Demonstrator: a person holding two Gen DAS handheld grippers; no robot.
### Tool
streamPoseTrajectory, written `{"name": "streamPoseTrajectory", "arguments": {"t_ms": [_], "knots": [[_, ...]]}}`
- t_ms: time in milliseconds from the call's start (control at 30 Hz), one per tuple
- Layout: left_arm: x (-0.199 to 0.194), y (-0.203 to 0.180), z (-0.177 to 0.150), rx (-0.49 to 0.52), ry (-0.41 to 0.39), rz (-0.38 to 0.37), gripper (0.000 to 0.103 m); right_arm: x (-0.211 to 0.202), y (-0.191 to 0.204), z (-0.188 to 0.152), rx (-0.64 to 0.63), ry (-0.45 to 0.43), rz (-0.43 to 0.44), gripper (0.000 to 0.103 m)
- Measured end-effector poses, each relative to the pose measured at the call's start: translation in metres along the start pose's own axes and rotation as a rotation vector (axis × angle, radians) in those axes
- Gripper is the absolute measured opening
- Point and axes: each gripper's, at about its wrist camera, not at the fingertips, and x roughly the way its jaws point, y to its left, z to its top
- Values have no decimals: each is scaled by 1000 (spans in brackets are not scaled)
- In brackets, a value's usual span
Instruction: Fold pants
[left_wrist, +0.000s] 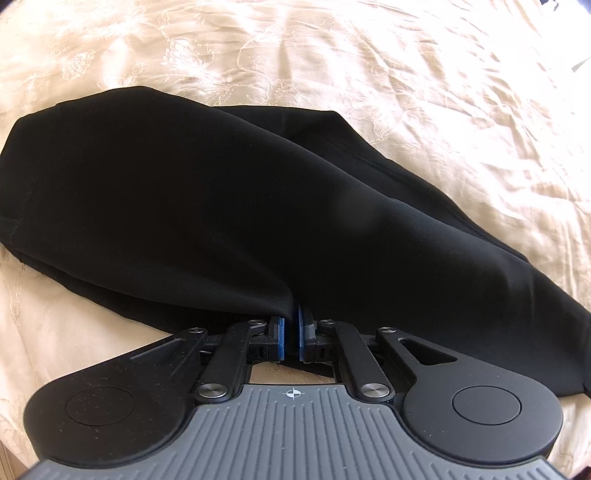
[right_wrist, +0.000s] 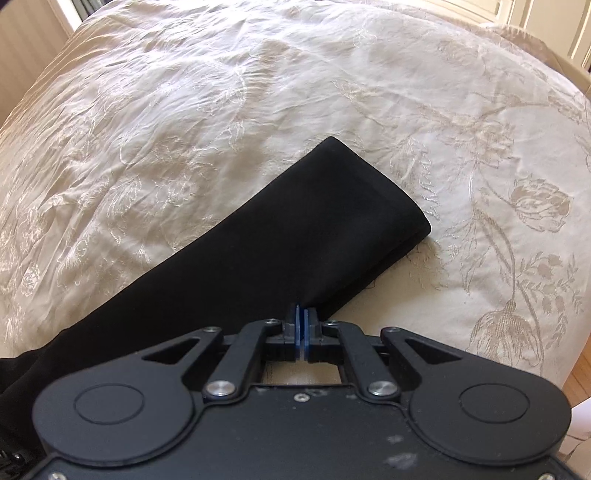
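Black pants (left_wrist: 207, 206) are lying lengthwise on a cream embroidered bedspread (left_wrist: 406, 74), the legs apparently already stacked one on the other. Left gripper (left_wrist: 291, 328) is pinching the near edge of the wide upper part, cloth rising in a ridge into its blue pads (left_wrist: 281, 332). Right gripper (right_wrist: 301, 325) is clenching the near edge of the leg close to the cuff (right_wrist: 391, 192). Judgement: both are gripping the same long edge so the stack can be dragged or squared without the layers slipping apart. Bedspread around is wrinkled but bare; nothing is blocking a fold. Wooden floor (right_wrist: 580, 380) is showing past the bed edge on the right.
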Motion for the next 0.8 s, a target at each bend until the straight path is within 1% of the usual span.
{"name": "streamPoseTrajectory", "arguments": {"t_ms": [33,200,333,400,533,600,700,800], "knots": [[-1,4,-17,-11,-4,-2,6,1,-3,0,8,10,9,3],[-3,13,-20,-53,-2,-23,6,-2,-3,1,-22,8,28,3],[-8,24,-26,-121,14,-47,6,8,-5,1,-24,33,26,3],[-13,24,-27,-121,16,-44,7,11,-2,0,-49,40,14,3],[-29,21,-35,-86,1,-29,9,11,8,0,-119,40,-5,4],[-38,23,-41,-80,-5,-32,11,10,7,1,-125,45,-2,5],[-53,30,-50,-96,-15,-56,14,11,5,4,-118,60,7,5],[-67,38,-54,-117,-25,-62,15,11,4,6,-122,72,13,5]]}}
